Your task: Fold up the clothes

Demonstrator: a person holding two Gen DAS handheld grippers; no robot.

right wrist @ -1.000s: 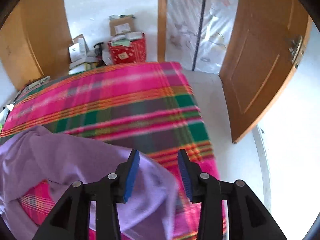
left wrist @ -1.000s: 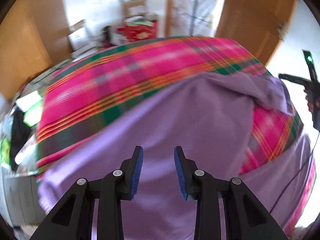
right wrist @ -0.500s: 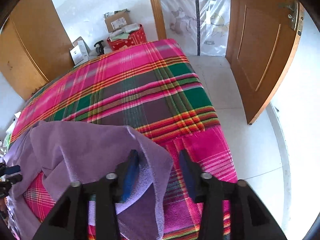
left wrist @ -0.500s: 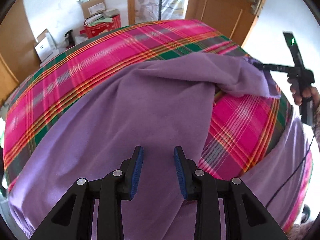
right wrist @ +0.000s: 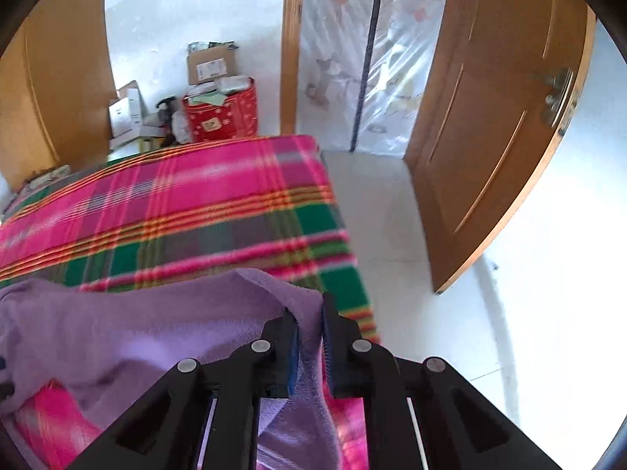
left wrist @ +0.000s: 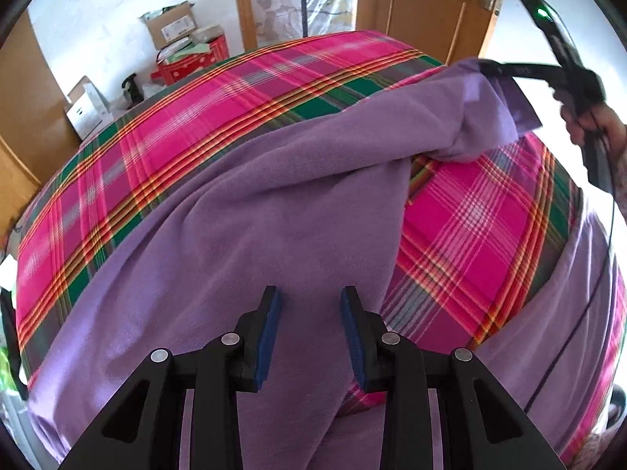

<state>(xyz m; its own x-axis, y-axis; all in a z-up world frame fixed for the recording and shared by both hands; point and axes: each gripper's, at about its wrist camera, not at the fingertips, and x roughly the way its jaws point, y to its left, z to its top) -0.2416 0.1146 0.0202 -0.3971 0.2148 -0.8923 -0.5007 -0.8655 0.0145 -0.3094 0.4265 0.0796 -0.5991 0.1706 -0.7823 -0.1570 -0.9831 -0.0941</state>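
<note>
A purple fleece garment [left wrist: 254,203] lies spread over a bed with a pink and green plaid blanket [left wrist: 196,117]. My left gripper [left wrist: 309,313] hovers open just above the garment near a folded edge, with nothing between its pads. My right gripper [right wrist: 309,321] has its jaws closing on a raised corner of the purple garment [right wrist: 156,325], and the fabric sits pinched between the blue pads. In the left wrist view the right gripper [left wrist: 493,68] holds that corner lifted at the bed's far right, with a person's hand [left wrist: 588,117] behind it.
The plaid blanket [right wrist: 196,203] ends at the bed's corner, with pale floor [right wrist: 376,211] to the right. A wooden door [right wrist: 490,137] stands ajar. A red box [right wrist: 221,115] and cardboard boxes [left wrist: 172,29] are stacked beyond the bed. A thin cable [left wrist: 588,313] hangs at the right.
The right gripper's jaws have come together on the garment's corner and raised it. The left gripper has slid sideways over the cloth toward the folded edge.
</note>
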